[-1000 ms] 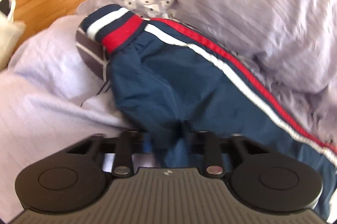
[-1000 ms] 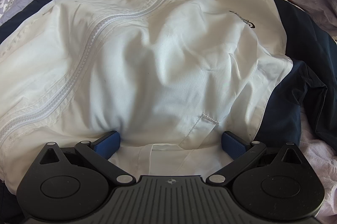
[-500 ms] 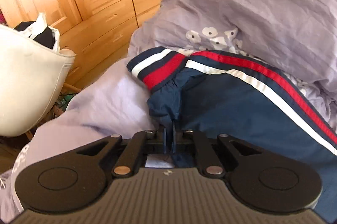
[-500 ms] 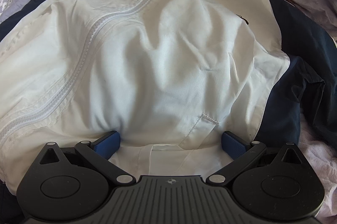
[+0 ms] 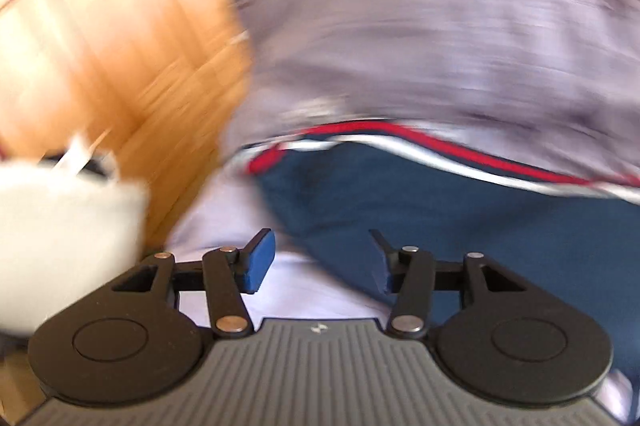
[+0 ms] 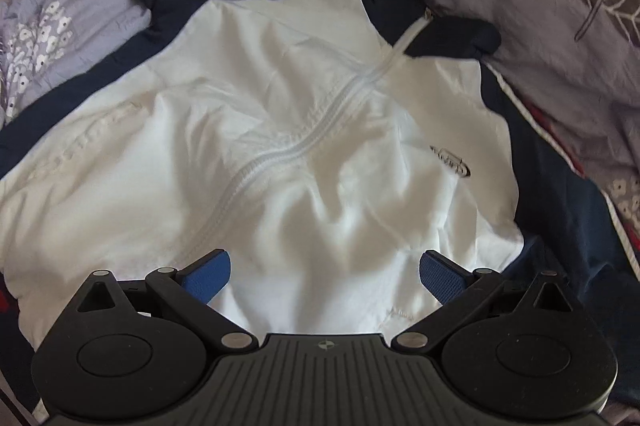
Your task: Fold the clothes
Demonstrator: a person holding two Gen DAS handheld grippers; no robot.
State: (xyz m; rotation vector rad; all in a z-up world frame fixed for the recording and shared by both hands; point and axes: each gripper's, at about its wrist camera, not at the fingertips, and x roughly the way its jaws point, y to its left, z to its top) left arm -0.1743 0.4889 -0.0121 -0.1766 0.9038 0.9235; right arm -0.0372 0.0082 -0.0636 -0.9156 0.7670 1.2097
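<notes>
- The left gripper (image 5: 318,260), its jaws opening with nothing clamped between them, hangs over the navy sleeve (image 5: 460,226) of a track jacket. The cloth passes under the right-hand pad but is not pinched, and the whole left wrist view is smeared with motion blur.
- The right gripper (image 6: 324,280) stands wide open and empty above the jacket's white front panel (image 6: 260,153), low on the chest near the hem and clear of the zipper (image 6: 304,141).
- The jacket lies spread face up on a bed, collar (image 6: 404,5) at the far end. Both navy sleeves run out to the sides, their red-and-white striped edges against a grey duvet (image 6: 560,25) heaped along the far side.
- Risk: the sleeve looks slack and rumpled. Left as it lies, it could bunch under the first fold, giving a lumpy, lopsided result.
- Risk: the panel is puffed and creased around the zipper. A pinch here may catch only the top layer, so the back would stay put and the jacket would open rather than fold.
- Risk: the duvet crowds the collar and far sleeve. A pad closing there could take bedding along with the jacket.
- Risk: a white bag (image 5: 60,242) and a wooden wardrobe (image 5: 120,45) sit off the bed's edge near the left gripper. A fast swing that way could knock the bag.
</notes>
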